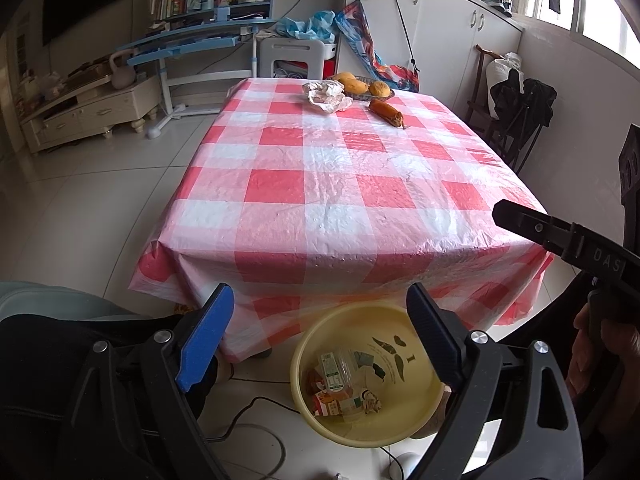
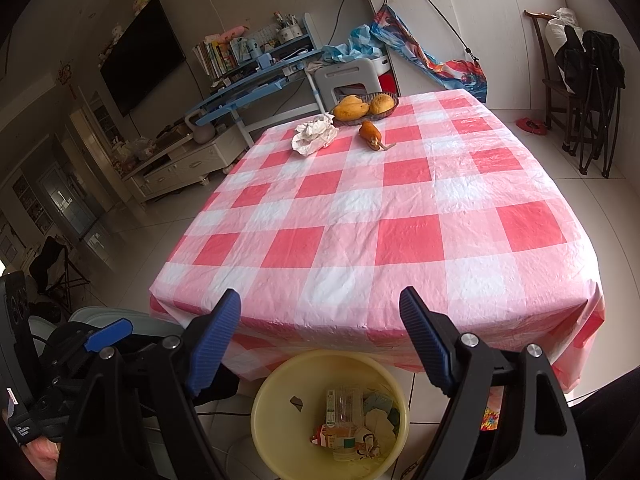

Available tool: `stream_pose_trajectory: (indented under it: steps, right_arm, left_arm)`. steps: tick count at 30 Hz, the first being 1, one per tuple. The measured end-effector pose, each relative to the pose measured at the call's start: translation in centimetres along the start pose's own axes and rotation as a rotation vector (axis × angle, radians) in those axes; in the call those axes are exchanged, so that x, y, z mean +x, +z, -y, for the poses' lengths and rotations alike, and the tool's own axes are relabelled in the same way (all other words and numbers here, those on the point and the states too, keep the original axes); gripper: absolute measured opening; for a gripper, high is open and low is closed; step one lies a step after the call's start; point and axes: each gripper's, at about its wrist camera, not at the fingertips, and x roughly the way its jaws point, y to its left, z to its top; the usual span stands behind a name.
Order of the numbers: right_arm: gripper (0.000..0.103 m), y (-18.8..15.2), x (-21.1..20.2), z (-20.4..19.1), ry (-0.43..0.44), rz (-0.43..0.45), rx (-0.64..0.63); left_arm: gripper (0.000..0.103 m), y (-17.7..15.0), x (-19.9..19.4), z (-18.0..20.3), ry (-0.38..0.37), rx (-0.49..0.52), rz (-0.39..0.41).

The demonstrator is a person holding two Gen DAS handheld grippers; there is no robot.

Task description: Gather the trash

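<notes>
While both grippers hang over the near edge of the surface point(image 2: 400, 208), its red-and-white checked cloth fills the centre of each frame, draped down the front. Below it, at bottom centre, a yellow basin point(image 2: 280, 392) stands on the tiled floor, holding a clear plastic bottle point(image 2: 346, 408), cartons and paper scraps.

The left gripper point(image 1: 320, 336) has its blue-padded fingers point(image 1: 208, 336) spread wide, gripping nothing and touching nothing; the basin shows between them. The right gripper point(image 2: 320, 336) is likewise spread wide and empty, its fingers point(image 2: 214, 344) framing the basin's rim.

Toward the top of the frame, at the far end of the surface, a crumpled white paper wad point(image 2: 314, 134) lies just beside a dark fruit bowl point(image 2: 390, 106) of mangoes point(image 2: 351, 108). A lone orange-brown fruit point(image 2: 371, 132) with a stalk lies near the bowl.

The left wrist view alone shows the other gripper's black arm crossing the right edge and a hand point(image 1: 600, 352) at lower right. The right wrist view alone shows a wall-mounted television point(image 2: 140, 56) at upper left, red slippers point(image 2: 530, 125) on the floor at right, and the left gripper's blue pad at lower left.
</notes>
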Motion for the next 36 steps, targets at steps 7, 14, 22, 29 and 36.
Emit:
stream_pose_trajectory:
  steps: [7,14,22,29,36]
  right_arm:
    - [0.078,-0.04,0.0,-0.01,0.0,0.001,0.0]
    - [0.078,0.08,-0.05,-0.1,0.0,0.002,-0.001]
    - [0.078,0.04,-0.03,-0.14,0.0,0.001,-0.001]
    - [0.078,-0.04,-0.03,-0.1,0.0,0.003,-0.001]
    - [0.078,-0.07,-0.04,-0.13,0.0,0.003,-0.001]
  left_arm:
    - [0.085,-0.03,0.0,0.02,0.0,-0.001,0.001]
    - [0.086,-0.05,-0.01,0.01,0.0,-0.001,0.001]
    - [0.086,-0.07,-0.01,0.0,0.001,-0.002,0.001]
    - [0.086,0.1,-0.06,-0.25,0.002,-0.008,0.004]
    - [0.086,0.3,0.04,-0.46,0.004,-0.013,0.004]
